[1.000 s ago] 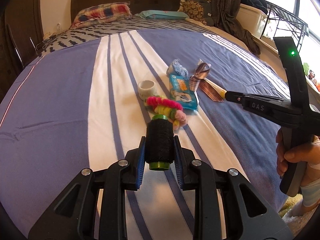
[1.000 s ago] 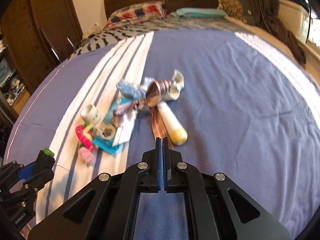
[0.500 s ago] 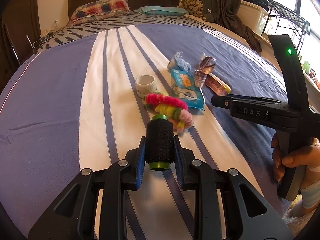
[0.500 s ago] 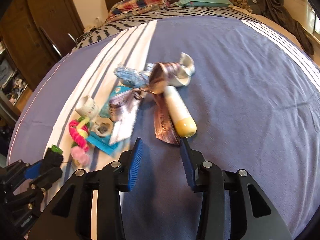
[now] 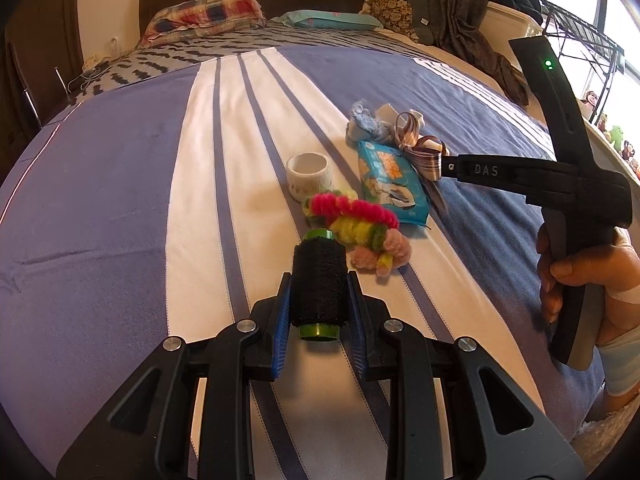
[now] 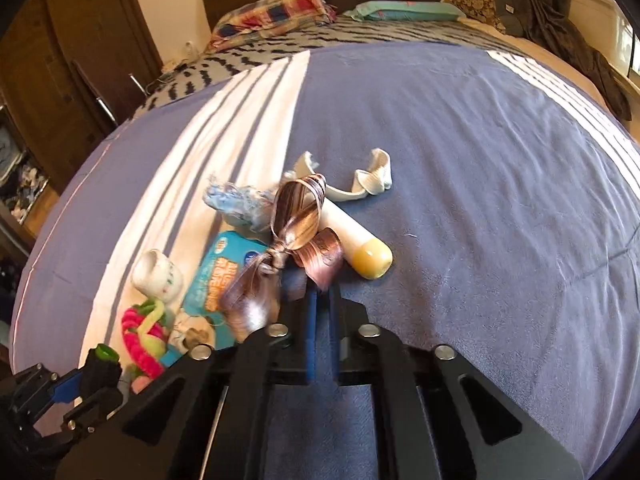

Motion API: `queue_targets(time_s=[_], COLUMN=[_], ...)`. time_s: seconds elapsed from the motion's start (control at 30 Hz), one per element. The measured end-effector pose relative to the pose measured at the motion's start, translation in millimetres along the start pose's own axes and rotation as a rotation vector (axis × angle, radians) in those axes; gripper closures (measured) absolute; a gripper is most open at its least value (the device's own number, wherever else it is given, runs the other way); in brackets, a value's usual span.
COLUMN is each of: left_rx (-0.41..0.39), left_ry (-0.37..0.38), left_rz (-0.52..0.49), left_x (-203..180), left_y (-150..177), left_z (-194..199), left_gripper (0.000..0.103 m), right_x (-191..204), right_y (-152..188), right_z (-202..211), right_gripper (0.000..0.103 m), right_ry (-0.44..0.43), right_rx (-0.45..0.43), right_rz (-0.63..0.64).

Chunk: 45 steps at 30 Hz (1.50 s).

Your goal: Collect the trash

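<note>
Clamping a black thread spool with green ends between its blue-padded jaws, the left gripper hovers low over the striped bedspread. Just ahead lie a pink-and-yellow fuzzy twist, a small white cup and a blue wipes packet. The right gripper has its jaws nearly together, pinched on an end of the brown striped ribbon, which lies across a white tube with a yellow cap.
</note>
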<state>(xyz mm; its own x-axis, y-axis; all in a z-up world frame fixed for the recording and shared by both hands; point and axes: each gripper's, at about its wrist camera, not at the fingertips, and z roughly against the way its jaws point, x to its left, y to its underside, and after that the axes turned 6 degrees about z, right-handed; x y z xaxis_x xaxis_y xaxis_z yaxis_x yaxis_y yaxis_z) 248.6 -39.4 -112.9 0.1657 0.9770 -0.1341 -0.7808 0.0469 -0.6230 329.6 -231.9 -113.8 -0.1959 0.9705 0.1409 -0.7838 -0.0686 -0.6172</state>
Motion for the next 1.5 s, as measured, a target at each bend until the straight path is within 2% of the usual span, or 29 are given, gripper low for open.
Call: queue_targets(time_s=[0.2, 0.4, 0.77, 1.0, 1.2, 1.37, 1.5], left_rx=[-0.003, -0.023, -0.098, -0.144, -0.141, -0.083, 0.008], left_ry=[0.006, 0.006, 0.015, 0.042, 0.069, 0.091, 0.105], left_rz=[-0.001, 0.002, 0.020, 0.025, 0.020, 0.018, 0.026], left_x=[-5, -11, -33, -50, -60, -67, -68], left_y=[4, 8, 42, 93, 148, 189, 225], left_z=[7, 27, 116, 177, 205, 203, 184], left_gripper=[0.079, 0.079, 0.079, 0.079, 0.079, 0.079, 0.079], right_x=[-2, 0, 33, 51, 59, 60, 61], right_y=[8, 23, 80, 140, 197, 239, 271], right_z=[17, 53, 180, 244, 281, 289, 277], right_gripper=[0.102, 0.102, 0.102, 0.102, 0.102, 0.102, 0.102], right_ry=[-0.017, -0.040, -0.020, -0.010, -0.028, -0.046, -0.064], right_rx=[-0.035, -0.080, -0.202, -0.243, -0.249, -0.209, -0.139], right_rz=[0.001, 0.003, 0.118, 0.136, 0.147, 0.134, 0.126])
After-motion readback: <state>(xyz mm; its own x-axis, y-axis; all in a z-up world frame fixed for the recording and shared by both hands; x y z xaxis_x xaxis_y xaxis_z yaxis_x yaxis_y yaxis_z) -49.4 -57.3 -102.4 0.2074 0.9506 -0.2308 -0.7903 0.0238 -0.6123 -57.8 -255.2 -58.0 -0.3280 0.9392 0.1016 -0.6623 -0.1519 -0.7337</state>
